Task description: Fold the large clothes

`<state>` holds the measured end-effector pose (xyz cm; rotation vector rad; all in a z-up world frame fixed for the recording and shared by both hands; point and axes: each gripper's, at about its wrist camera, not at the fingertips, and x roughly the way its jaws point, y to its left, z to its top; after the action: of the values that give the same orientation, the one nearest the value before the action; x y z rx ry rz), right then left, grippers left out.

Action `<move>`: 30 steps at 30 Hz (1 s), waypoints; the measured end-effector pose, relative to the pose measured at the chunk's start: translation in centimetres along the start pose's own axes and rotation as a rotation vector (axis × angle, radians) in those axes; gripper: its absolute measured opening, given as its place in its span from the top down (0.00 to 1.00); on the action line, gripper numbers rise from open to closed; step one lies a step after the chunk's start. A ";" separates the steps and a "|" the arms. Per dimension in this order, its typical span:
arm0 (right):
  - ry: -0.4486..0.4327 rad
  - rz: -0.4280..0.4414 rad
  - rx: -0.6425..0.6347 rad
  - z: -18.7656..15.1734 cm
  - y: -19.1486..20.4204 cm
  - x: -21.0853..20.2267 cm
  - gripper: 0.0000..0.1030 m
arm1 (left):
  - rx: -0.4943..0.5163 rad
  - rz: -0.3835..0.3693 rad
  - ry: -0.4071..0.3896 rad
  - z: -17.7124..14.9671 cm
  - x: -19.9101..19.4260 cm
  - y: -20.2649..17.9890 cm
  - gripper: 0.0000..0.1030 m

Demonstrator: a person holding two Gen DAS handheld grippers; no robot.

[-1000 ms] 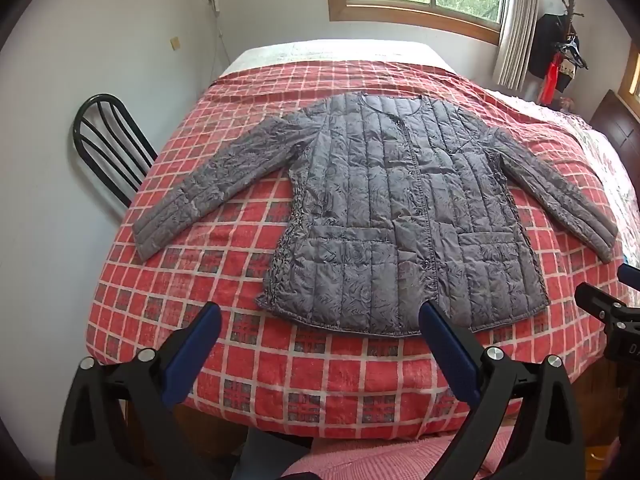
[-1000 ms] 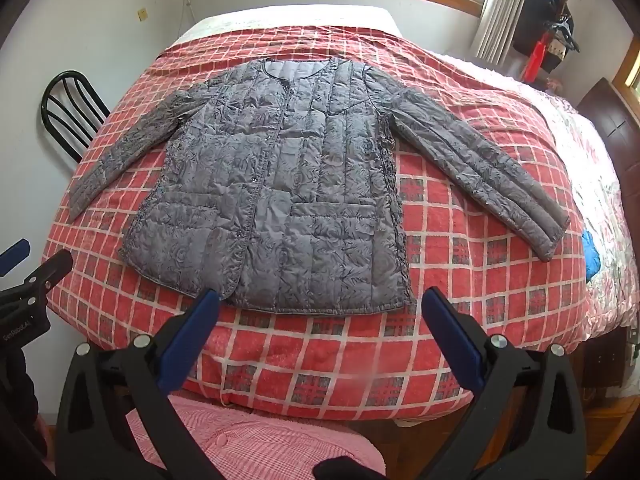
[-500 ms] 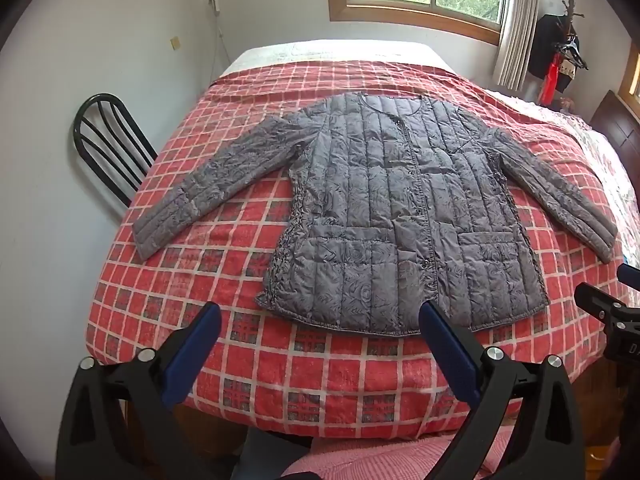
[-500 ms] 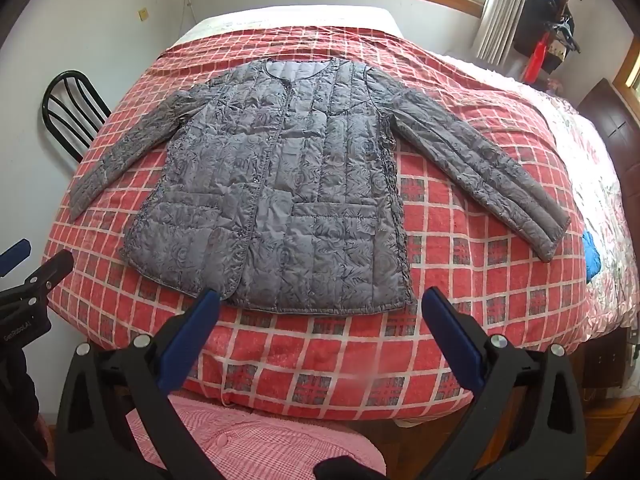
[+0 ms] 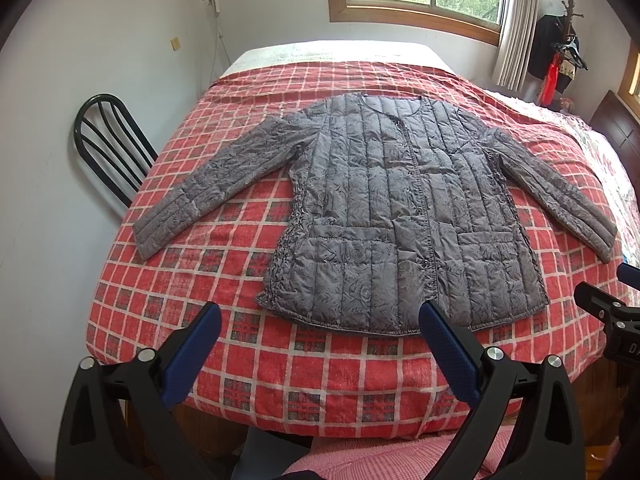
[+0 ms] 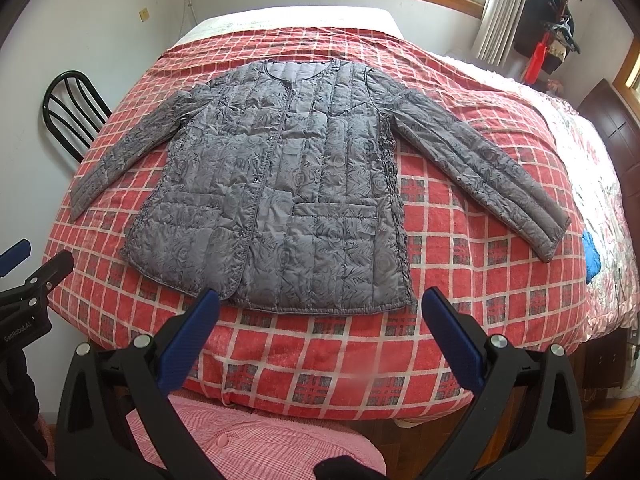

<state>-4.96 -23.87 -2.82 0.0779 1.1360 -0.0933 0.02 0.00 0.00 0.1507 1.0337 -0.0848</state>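
Observation:
A grey quilted jacket (image 5: 400, 216) lies flat and face up on the red checked bedspread (image 5: 320, 364), both sleeves spread out to the sides. The same jacket (image 6: 280, 192) fills the middle of the right wrist view. My left gripper (image 5: 318, 316) hovers open just short of the hem, near the bed's front edge, holding nothing. My right gripper (image 6: 320, 304) is open too, above the hem's right part, with nothing between its blue pads. Each gripper shows at the edge of the other's view.
A black metal chair (image 5: 108, 144) stands against the wall left of the bed. A coat stand (image 5: 560, 52) with hanging items is at the back right by the window. A dark wooden headboard (image 6: 612, 120) and a blue item (image 6: 591, 254) sit at the right. Pink checked clothing (image 6: 248, 440) of the person is below.

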 end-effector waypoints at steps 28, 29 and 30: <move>-0.002 0.003 0.000 0.2 0.2 0.0 0.03 | 0.000 0.001 -0.005 -0.2 -0.2 0.1 0.04; -0.001 0.003 0.000 0.2 0.2 0.0 0.03 | 0.000 0.001 -0.005 -0.2 -0.2 0.1 0.04; 0.000 0.003 0.000 0.2 0.2 0.0 0.03 | 0.000 0.001 -0.005 -0.2 -0.2 0.1 0.04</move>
<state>-4.80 -23.74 -2.79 0.0796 1.1355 -0.0909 -0.22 0.16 0.07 0.1511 1.0290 -0.0842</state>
